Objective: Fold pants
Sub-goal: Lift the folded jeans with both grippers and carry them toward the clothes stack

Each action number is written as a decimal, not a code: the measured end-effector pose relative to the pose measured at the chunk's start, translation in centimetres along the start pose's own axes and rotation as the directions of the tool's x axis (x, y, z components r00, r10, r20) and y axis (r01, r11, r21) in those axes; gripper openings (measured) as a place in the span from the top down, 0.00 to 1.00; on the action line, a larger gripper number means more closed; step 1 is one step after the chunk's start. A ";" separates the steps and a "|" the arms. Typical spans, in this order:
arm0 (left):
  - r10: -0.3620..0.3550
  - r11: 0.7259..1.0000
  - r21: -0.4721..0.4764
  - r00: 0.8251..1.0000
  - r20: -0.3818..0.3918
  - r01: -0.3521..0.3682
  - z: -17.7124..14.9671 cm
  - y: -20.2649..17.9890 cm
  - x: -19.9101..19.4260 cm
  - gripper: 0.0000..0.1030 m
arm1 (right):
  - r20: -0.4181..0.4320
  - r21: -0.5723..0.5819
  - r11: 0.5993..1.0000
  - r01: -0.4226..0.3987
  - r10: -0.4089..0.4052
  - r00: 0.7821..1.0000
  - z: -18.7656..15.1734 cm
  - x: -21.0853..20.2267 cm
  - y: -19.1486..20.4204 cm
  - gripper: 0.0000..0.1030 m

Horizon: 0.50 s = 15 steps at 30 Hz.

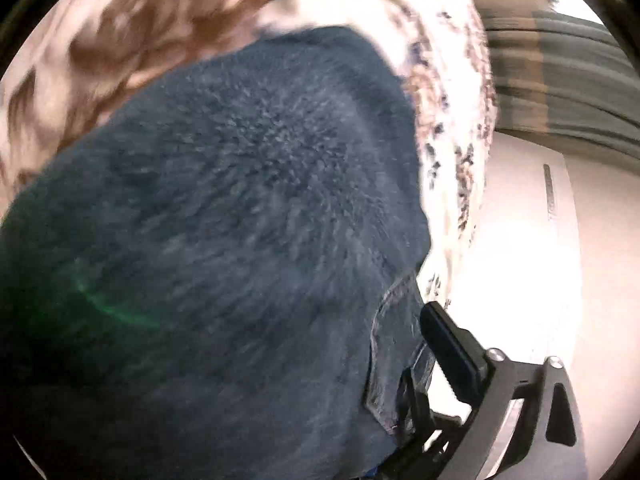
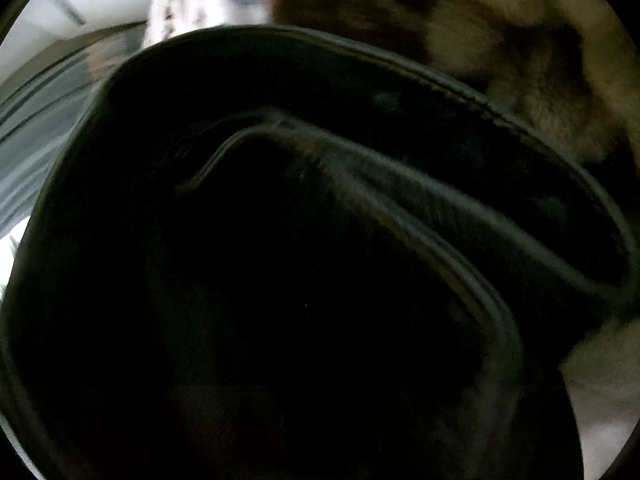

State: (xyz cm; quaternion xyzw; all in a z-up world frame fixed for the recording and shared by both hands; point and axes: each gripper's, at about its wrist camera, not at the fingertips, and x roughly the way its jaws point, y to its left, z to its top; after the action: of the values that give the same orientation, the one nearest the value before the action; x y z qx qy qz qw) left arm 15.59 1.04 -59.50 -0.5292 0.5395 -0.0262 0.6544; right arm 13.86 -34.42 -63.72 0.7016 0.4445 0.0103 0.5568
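Two views, both crowded by the pants (image 1: pixel 208 240), dark blue denim, which fill the left and centre of the left wrist frame and nearly the whole right wrist frame. Left gripper (image 1: pixel 432 364): one black finger shows at lower right with a hem or pocket edge of the denim pressed against its inner side; the other finger is buried under cloth, so the jaws read as clenched on the pants, though the bite looks shallow. Right gripper: not visible at all, fabric drapes over the lens; cannot tell how its jaws stand. A brown-and-cream patterned blanket (image 1: pixel 100 40) lies behind the pants across the upper left; a white speckled cloth (image 1: pixel 452 120) runs down the upper right. Risks, as judged: the thin edge slips out of the left jaws under the denim's weight; the fold goes in crooked because neither camera sees the layers; the blanket beneath gets snagged and dragged along.
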 end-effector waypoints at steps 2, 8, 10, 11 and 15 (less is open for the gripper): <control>0.007 1.000 0.021 1.000 0.003 -0.007 0.2 0.3 0.1 0.13 | 0.002 -0.027 1.000 -0.012 0.012 1.000 -0.2 0.0 0.4 0.19; 0.030 1.000 0.002 0.999 0.013 -0.030 0.2 1.3 -0.1 0.37 | -0.010 0.031 1.000 0.006 -0.005 1.000 1.9 2.6 -0.6 0.16; 0.039 0.998 0.045 0.999 0.019 -0.040 -0.6 0.7 -1.1 0.49 | 0.000 0.001 1.000 0.020 -0.020 1.000 1.7 2.5 0.3 0.26; 0.041 0.997 0.058 0.999 0.019 -0.042 -0.9 0.4 -1.6 0.55 | 0.006 -0.013 1.000 0.029 -0.029 1.000 1.5 2.3 0.6 0.34; 0.047 0.994 0.094 0.999 0.012 -0.048 -1.3 -0.8 -3.0 0.64 | 0.033 -0.057 0.998 0.027 -0.026 0.999 0.5 1.4 2.3 0.46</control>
State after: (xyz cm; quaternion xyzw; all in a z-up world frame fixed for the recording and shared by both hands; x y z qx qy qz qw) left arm 13.88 1.63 -56.72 -0.4849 0.5470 -0.0331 0.6816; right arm 16.34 -33.84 -62.80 0.6794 0.4443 0.0045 0.5840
